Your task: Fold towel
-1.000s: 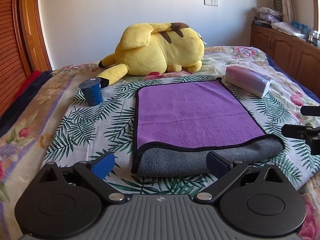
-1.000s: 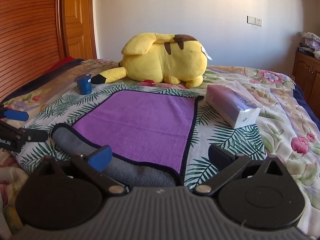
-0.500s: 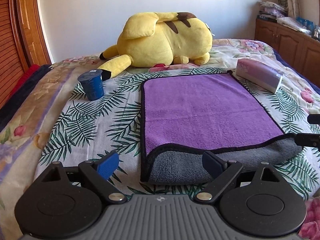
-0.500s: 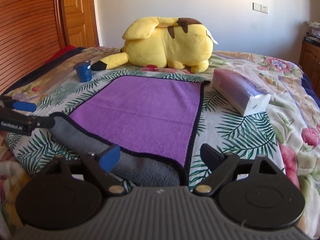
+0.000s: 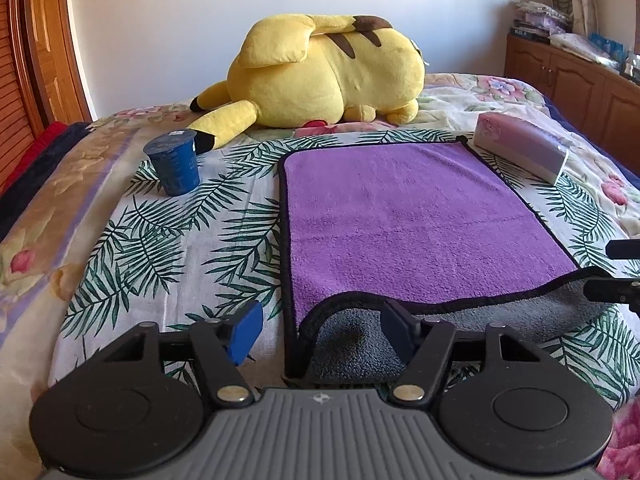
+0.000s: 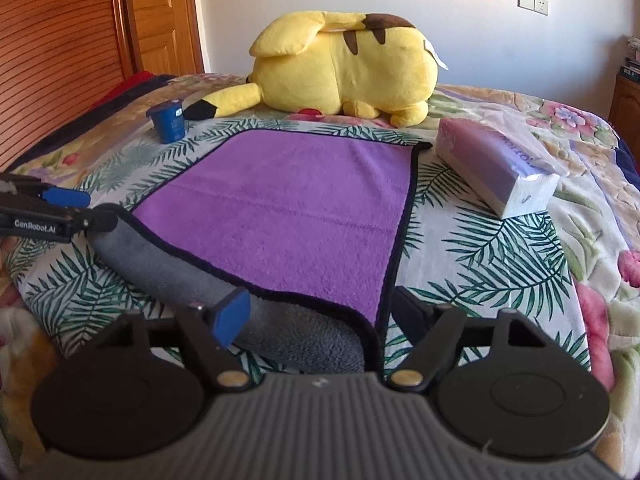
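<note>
The bed [image 5: 132, 248] carries everything, and its soft palm-print cover gives under pressure, so expect the cloth to sink a little wherever you press. The plush [image 5: 324, 72] lies across the far side, well beyond the work area and clear of any fold you make toward it. The towel [image 5: 408, 216] lies flat in the middle of the bed, purple face up, with its near edge rolled back so the grey underside shows as a thick band closest to you; judged from that, one fold is already laid and the doubled edge is what you grip next. The tissue pack [image 5: 524, 148] sits just beside the towel's far right corner, and the cup [image 5: 174, 162] stands upright near the far left corner but apart from it; both flank the towel, so keep the next fold within the towel's own outline. Your left gripper [image 5: 320, 332] hangs low over the near left corner with its jaws wide, one either side of the black hem, holding nothing. Your right gripper [image 6: 316, 312] sits likewise at the near right corner, jaws wide and empty, the hem running between them. This symmetrical placement lets you pinch both corners together and carry the edge evenly. Close only when both layers are between the pads [image 5: 244, 332], or the upper layer alone may lift.
</note>
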Demonstrator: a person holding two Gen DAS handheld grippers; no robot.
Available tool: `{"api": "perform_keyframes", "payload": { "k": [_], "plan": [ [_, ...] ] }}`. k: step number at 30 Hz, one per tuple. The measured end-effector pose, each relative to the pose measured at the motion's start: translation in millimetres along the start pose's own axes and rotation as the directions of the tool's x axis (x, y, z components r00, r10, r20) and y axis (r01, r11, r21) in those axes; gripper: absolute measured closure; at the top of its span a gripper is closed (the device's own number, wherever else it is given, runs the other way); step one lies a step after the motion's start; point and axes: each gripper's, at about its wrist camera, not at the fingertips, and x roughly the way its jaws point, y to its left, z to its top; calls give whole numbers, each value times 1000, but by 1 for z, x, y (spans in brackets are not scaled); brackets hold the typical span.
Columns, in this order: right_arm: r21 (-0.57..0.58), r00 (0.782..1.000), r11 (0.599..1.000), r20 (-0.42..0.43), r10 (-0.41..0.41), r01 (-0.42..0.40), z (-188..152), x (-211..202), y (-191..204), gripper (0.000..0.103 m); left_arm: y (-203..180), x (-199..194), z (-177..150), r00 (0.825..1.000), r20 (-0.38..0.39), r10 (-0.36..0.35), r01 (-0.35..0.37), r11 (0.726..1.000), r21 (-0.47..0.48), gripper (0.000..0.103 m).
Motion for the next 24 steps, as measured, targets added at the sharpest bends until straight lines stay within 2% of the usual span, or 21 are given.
{"api": "perform_keyframes", "payload": {
  "k": [13,24],
  "plan": [
    [24,998,1000,-56,9,-7,-2,13,-9,31,9,18,-8,996,-66,-52,50,998,-30,56],
    [60,992,997,-116,56,-49,-5,18,-12,37,5,21,-15,995,-91,-47,46,999,-15,56]
  ]
}}
